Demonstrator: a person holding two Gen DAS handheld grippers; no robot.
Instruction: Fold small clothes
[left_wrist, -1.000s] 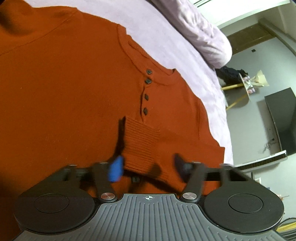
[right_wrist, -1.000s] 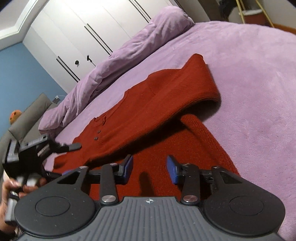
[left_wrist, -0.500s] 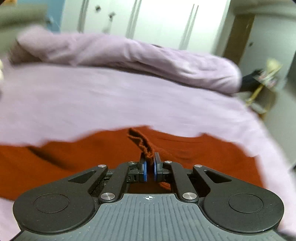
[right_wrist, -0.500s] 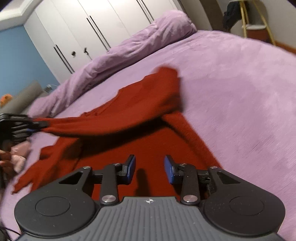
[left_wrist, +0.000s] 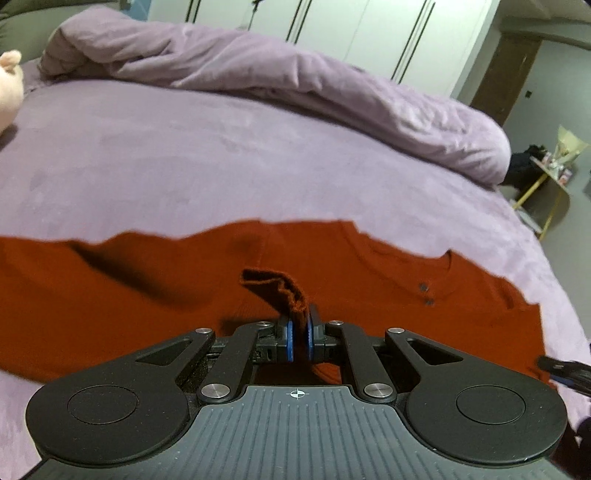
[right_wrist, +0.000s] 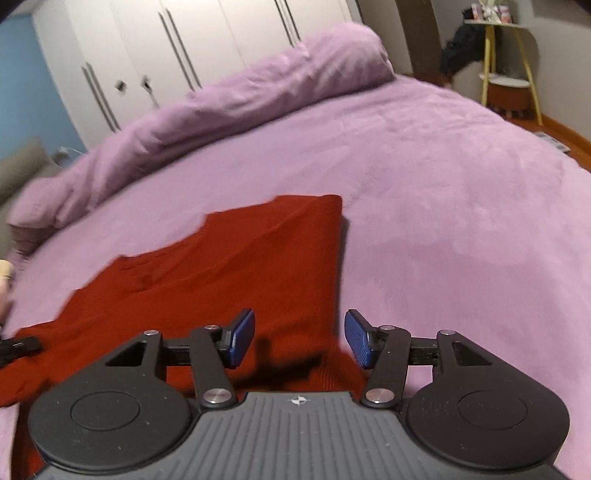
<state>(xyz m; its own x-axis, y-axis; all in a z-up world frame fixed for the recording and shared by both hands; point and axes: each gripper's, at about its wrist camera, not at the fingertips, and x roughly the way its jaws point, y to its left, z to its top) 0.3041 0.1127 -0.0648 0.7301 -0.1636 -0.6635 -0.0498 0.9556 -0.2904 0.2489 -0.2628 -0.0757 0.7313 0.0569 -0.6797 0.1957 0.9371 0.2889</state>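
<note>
Much bare bedspread beyond sweater

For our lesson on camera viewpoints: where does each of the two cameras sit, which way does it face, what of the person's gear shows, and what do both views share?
Left wrist view: sits on the left gripper, looking along its fingers down across the bed; the gripper is shut on a cuff of the red sweater.
Right wrist view: sits on the right gripper, facing the sweater's folded edge; its jaws are opening, gripping nothing.
Shared: the sweater, the bed, the rolled duvet, the white wardrobe.
</note>
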